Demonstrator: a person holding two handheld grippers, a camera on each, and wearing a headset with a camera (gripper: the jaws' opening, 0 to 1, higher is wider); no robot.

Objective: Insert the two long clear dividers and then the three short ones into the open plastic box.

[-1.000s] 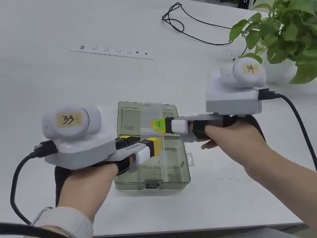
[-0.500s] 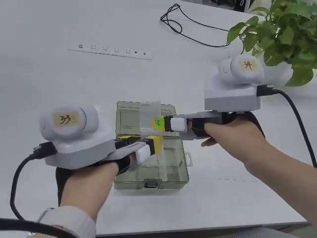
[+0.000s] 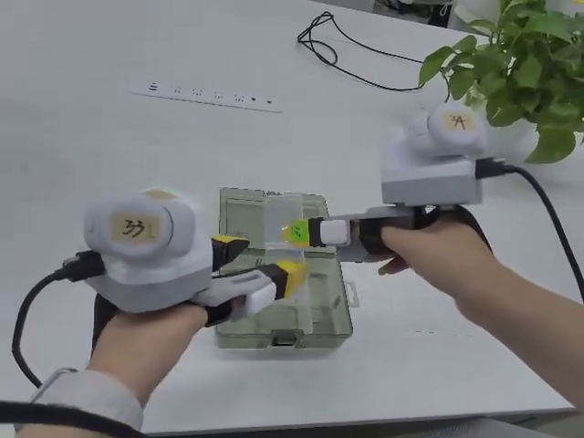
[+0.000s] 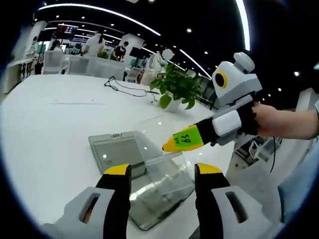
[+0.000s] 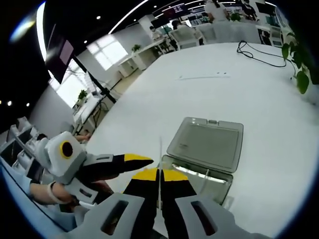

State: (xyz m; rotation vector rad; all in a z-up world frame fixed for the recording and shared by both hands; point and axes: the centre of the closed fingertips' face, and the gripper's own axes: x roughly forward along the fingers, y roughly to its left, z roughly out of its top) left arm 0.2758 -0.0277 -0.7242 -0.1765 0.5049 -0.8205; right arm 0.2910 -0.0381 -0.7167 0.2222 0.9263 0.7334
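Two grippers: left gripper [image 3: 262, 259], right gripper [image 3: 294, 233]. One box [image 3: 343, 318], one clear divider [image 4: 154, 134], one power strip [image 3: 205, 93], one cable [image 3: 351, 41], one plant [image 3: 520, 64].

- White table [image 3: 73, 173]: broad matte top.
- White power strip [image 3: 203, 93]: lies flat on the far part of the table.
- Black cable [image 3: 351, 41]: loose loops, beyond the strip and to its right.
- Green leafy plant [image 3: 516, 68]: far right, near the cable.
- Ceiling strip lights [image 4: 99, 11]: long curved lines above an open office.

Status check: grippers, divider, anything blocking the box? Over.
Right gripper shut on clear divider, over the open box. Left gripper open, beside the divider. Power strip, cable lie well behind.
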